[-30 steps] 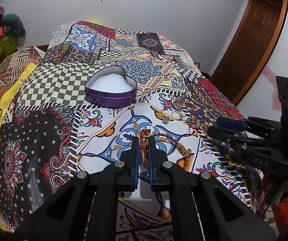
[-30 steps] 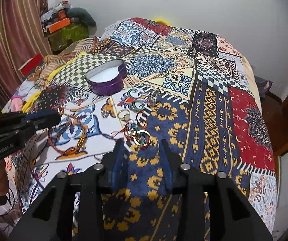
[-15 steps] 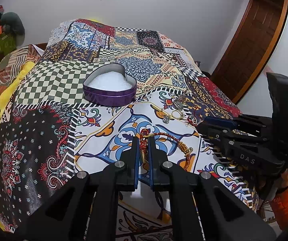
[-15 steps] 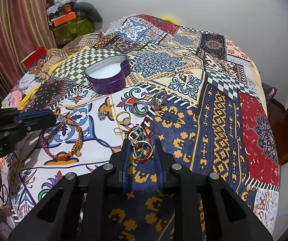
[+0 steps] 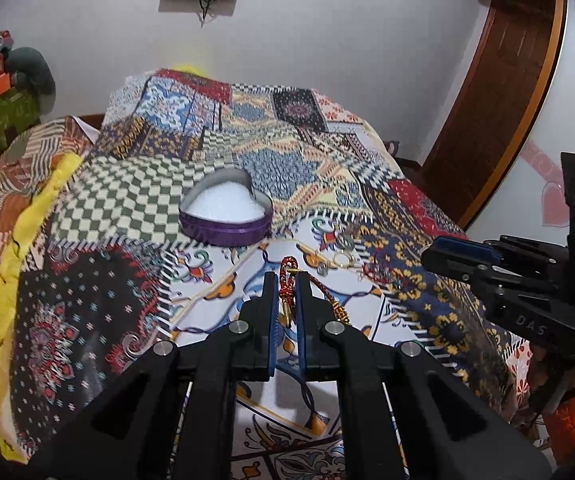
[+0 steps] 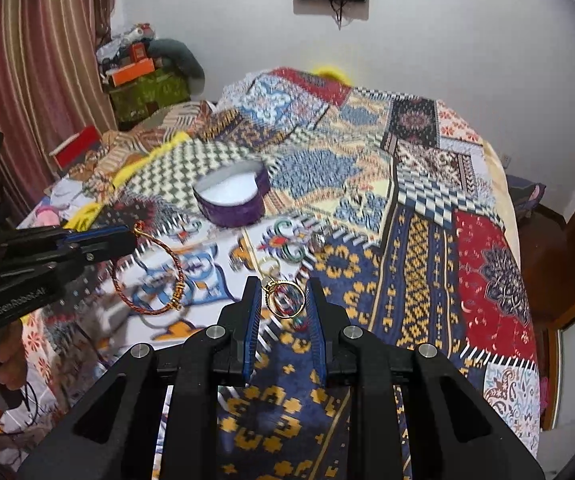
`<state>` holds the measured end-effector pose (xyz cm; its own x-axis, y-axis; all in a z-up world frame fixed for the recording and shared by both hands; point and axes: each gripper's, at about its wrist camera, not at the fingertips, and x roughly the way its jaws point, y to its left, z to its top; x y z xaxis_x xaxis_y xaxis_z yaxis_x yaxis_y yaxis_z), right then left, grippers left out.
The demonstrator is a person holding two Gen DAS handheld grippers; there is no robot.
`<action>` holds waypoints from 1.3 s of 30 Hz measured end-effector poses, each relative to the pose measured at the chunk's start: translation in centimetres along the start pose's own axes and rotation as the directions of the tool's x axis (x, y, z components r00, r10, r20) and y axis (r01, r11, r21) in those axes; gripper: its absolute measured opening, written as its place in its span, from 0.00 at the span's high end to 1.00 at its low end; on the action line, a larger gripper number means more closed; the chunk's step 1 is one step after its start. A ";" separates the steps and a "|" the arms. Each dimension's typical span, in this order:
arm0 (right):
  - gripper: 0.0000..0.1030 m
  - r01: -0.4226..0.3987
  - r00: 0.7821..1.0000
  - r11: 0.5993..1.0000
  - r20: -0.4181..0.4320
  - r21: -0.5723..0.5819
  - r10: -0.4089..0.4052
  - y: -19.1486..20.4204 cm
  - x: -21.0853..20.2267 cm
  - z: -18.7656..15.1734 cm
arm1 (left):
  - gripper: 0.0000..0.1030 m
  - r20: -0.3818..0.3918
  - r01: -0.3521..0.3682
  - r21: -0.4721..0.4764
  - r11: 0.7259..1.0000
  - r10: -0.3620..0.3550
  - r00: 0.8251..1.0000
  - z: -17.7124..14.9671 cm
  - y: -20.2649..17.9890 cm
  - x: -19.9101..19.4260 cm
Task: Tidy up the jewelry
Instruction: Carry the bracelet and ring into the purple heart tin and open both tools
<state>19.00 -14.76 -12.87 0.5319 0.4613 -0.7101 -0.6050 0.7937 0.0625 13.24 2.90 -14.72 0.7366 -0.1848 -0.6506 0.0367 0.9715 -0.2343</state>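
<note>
1. Nearest the left wrist camera, the left claw is clenched on the red braided cord bracelet with gold beads. In the right wrist view the cord hangs in a loop below those jaws, seemingly clear of the bed, probably so it can be carried without dragging.
2. Nearest the right wrist camera, the right claw grips a thin gold ring-shaped hoop across its width, with the jaws only partly closed because the hoop keeps them apart. Small red and blue bits dangle from it.
3. Just beyond both claws, on the patchwork-patterned bedspread, loose pieces wait their turn: a green bangle-like ring, a silver ring and a small gold ring. They lie close together near the pale floral patch.
4. Farther back sits the purple heart-shaped tin with white lining, lidless and with nothing seen inside, likely the destination for both held pieces.
5. Judged so, sorting has barely begun.
</note>
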 end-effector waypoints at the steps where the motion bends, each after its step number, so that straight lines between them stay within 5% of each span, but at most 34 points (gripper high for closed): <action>1: 0.80 -0.006 1.000 1.000 0.011 0.001 0.006 0.3 -0.2 0.3 | 0.94 0.007 -0.005 0.002 1.000 0.005 1.000 0.2 0.1 -0.1; 22: 0.80 -0.048 0.992 0.999 0.114 -0.015 0.049 2.8 4.0 7.4 | 0.94 0.109 -0.102 0.046 0.994 0.096 0.989 6.6 3.2 1.3; 39: 0.80 -0.135 0.987 0.986 -0.105 -0.093 0.125 2.6 12.1 8.7 | 0.94 -0.045 -0.076 0.035 0.996 0.077 0.996 9.3 7.5 10.0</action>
<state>29.02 -3.64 -15.16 0.3868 0.5127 -0.7665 -0.7237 0.6839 0.0923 27.17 9.74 -16.29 0.7057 -0.1156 -0.6990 0.0047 0.9873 -0.1585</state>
